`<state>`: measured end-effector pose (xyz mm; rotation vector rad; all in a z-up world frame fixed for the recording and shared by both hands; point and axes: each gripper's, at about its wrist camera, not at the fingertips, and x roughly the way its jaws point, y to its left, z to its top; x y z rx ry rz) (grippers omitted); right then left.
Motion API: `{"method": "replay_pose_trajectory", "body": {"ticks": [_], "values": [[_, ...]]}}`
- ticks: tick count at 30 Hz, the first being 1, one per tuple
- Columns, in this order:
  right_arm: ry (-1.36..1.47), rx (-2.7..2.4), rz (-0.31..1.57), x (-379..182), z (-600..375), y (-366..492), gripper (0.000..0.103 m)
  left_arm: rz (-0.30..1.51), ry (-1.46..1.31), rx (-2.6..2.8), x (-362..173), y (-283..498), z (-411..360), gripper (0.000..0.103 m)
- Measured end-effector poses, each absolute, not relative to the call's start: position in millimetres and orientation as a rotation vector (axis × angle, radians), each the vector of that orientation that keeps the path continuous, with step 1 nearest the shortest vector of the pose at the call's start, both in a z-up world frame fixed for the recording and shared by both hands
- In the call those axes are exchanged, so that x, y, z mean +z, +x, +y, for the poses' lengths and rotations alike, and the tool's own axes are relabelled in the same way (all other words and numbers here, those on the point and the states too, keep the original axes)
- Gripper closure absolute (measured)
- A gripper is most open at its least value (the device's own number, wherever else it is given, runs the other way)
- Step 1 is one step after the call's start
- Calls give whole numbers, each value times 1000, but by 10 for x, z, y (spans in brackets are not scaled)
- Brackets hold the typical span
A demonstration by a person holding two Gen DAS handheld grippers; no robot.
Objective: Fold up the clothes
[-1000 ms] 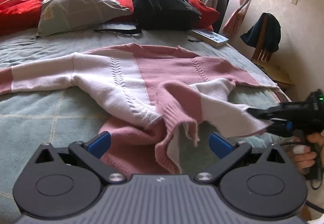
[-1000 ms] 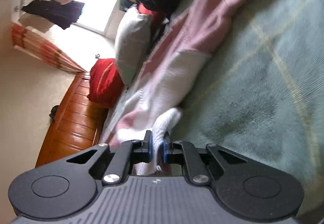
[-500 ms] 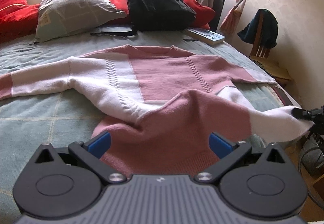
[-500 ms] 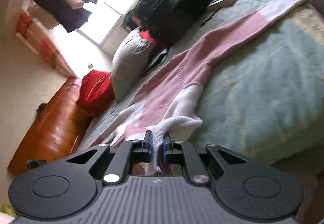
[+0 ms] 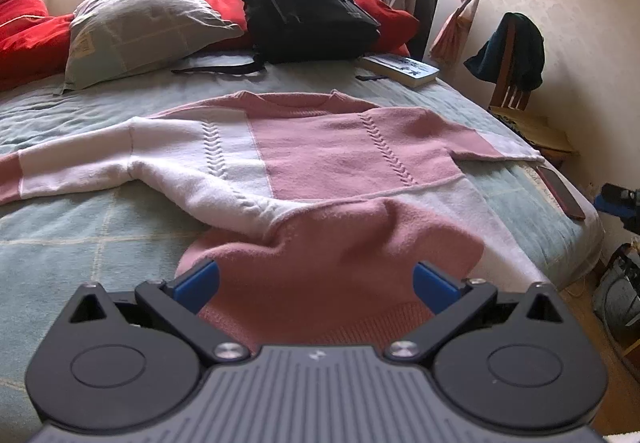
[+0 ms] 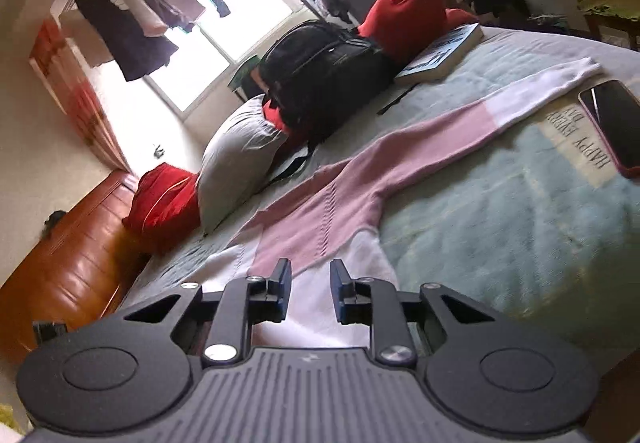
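A pink-and-white sweater (image 5: 344, 159) lies spread face-up across the middle of the bed (image 5: 80, 219), neck toward the pillow (image 5: 136, 27) and backpack (image 5: 308, 7) at the head, hem at the foot edge, both sleeves stretched toward the side edges. The left gripper (image 5: 316, 283) hovers over the hem with its jaws spread wide and nothing between them; the right gripper (image 6: 308, 285) sits at the sweater's lower right corner, jaws parted and empty, white knit lying just beyond them. The body is not flat: a ridge of cloth bunches across the lower half, and the hem hangs near the foot edge. Folding over that ridge would likely lock creases in and leave a lopsided stack. A jaw closing on only the top layer could drag front from back. The right sleeve (image 6: 480, 127) ends just beside a phone (image 6: 612, 123) near the bed's right edge; pulling that sleeve inward carelessly might sweep the phone off. The book (image 6: 444, 55) lies farther up and looks safe.
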<state>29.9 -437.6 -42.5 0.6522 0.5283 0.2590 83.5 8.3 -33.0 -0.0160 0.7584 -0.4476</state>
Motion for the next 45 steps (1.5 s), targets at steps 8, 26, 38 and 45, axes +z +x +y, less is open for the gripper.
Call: {"method": "replay_pose_trajectory", "body": {"ticks": [8,26,38,45], "values": [[611,327,639,-638,-4023,639,74,797,-3,-418,-376,884,118,1],[378,519,739,-639,-3136,1010,52,854,54,-343,-406,1018,415,1],[416,391,796,-712,-3785,1639,48,905,-145,-418,-477,1745,699,1],[531,312,866,-970,-4231,2183,40,996,-460,-484,-868,2338,931,1]]}}
